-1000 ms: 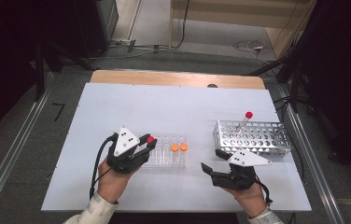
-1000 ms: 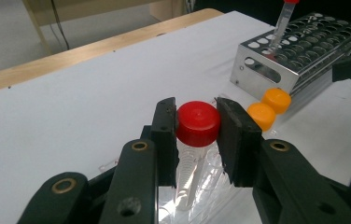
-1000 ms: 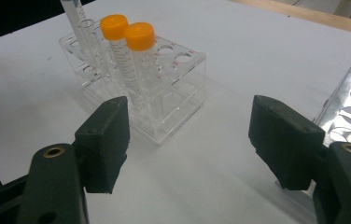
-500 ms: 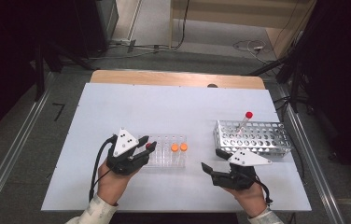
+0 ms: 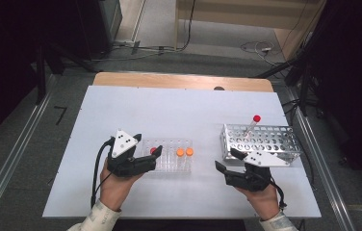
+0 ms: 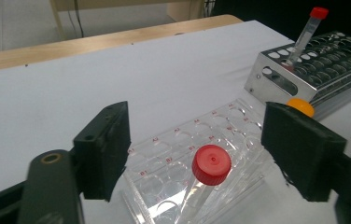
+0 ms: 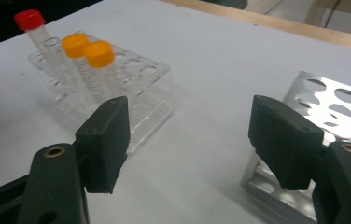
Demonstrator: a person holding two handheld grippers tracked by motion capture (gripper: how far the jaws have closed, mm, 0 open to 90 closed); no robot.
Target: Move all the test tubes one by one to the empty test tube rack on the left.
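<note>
Standing upright in the clear rack (image 6: 239, 140), the red-capped tube (image 6: 211, 164) sits between the left gripper (image 6: 197, 154)'s just-opened, untouching jaws; right gripper (image 7: 190, 140) wide, empty, farther.

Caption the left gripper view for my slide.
Left gripper, jaws just opened, around a red-capped tube standing in the clear rack.

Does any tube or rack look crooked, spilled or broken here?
One thing: the red-capped tube in the metal rack leans clearly instead of standing straight. The tubes in the clear rack stand upright, including the red-capped one between the left gripper's open jaws. Nothing looks spilled or broken.
</note>
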